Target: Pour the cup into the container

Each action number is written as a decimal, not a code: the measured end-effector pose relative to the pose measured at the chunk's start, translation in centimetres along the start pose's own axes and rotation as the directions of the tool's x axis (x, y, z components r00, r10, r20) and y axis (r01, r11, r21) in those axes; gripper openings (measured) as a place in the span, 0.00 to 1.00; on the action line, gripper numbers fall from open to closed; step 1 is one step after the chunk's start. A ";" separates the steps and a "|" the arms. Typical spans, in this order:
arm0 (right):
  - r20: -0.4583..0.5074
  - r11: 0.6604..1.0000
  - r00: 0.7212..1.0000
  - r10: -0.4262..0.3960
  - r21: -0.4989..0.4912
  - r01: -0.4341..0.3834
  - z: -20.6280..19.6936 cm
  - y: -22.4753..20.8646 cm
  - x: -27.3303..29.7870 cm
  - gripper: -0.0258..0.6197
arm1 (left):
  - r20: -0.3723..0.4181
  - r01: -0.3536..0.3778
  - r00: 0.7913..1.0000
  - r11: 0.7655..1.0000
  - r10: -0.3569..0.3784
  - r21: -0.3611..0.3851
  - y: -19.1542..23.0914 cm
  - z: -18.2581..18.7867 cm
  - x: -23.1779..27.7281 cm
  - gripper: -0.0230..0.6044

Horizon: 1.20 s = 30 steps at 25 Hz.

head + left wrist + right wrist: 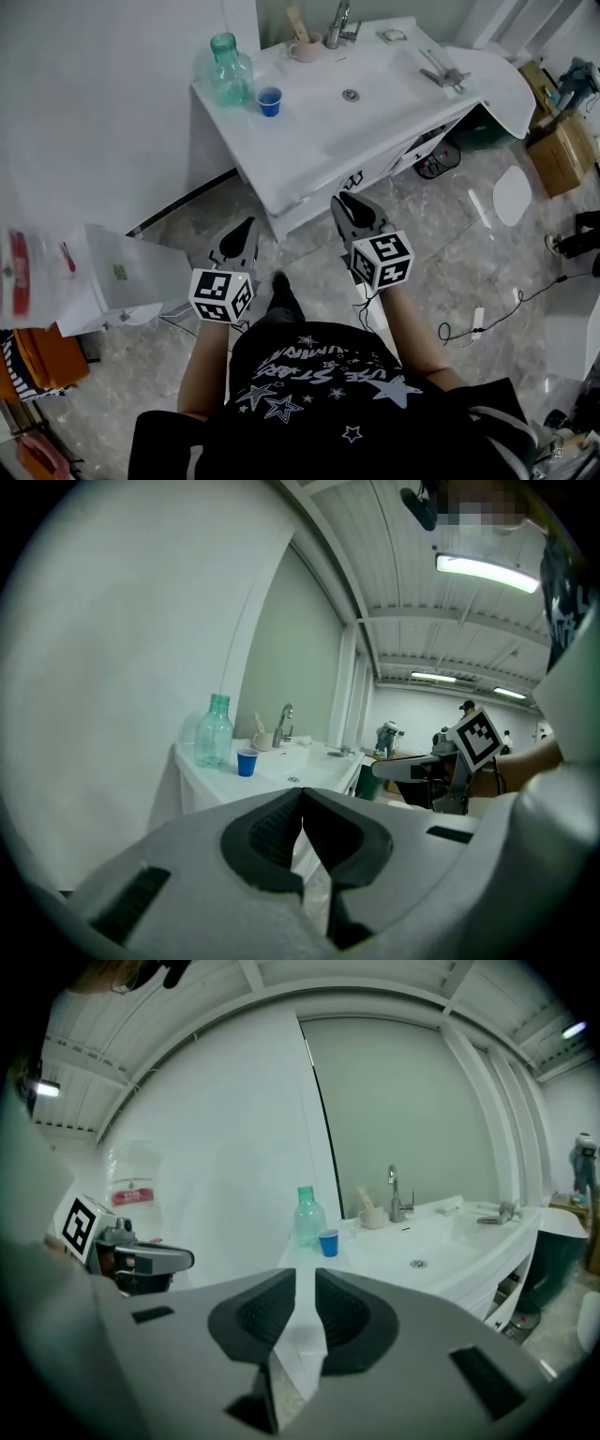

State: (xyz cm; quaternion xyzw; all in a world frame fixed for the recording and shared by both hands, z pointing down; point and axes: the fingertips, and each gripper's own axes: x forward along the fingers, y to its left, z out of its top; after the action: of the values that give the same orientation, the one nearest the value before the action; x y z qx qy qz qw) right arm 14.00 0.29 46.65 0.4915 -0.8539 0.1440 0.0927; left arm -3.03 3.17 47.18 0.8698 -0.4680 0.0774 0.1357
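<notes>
A person's right hand-held gripper (305, 1279) is held low in front of the torso, its jaws parted by only a narrow slit with nothing between them. The left hand-held gripper (302, 795) beside it has its jaws pressed together and is also empty. In the head view both point toward a white washbasin surface (309, 150) that stands well apart from them across a marbled floor (469, 234). The pour appears not to have started: the small blue cup (269, 100) stands upright near the surface's far left corner, just beside a green-tinted clear bottle (228, 70), probably the container meant to receive it. Farther along the back edge are a beige mug (306, 47) and a chrome tap (338, 22), with the basin's drain (350, 95) nearer the front. The hazards ahead look plain enough. The right hand-held gripper's gap seems too narrow to take the cup, so an approach without widening it would likely shove the cup over or into the bottle. The cup looks light and thin-walled, and a hard squeeze could buckle it and spill its contents, which cannot be seen from here. The bottle's neck is narrow, so a hasty tilt risks pouring onto the surface. Both stand close to the edge, where a nudge could send either to the floor.
</notes>
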 end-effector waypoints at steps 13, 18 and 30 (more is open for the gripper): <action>-0.061 0.999 0.998 -0.034 -0.019 0.033 2.1 -0.9 9.8 0.24 | 0.036 0.007 0.999 0.999 -0.005 -0.049 9.9 2.5 3.5 0.06; -0.082 0.999 0.996 -0.020 -0.028 0.018 2.4 -1.4 12.3 0.38 | 0.045 0.000 0.999 0.998 0.003 -0.059 11.7 3.3 4.7 0.06; -0.145 0.993 0.986 0.078 -0.078 -0.090 2.6 -4.9 20.3 0.76 | 0.031 -0.144 0.989 0.984 0.148 -0.103 14.3 3.8 6.9 0.06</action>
State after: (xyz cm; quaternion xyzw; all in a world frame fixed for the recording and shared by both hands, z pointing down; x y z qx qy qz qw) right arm 8.05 -19.36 51.07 0.4393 -0.8703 0.1464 0.1677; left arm -11.14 -10.97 47.70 0.8266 -0.5362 0.0466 0.1644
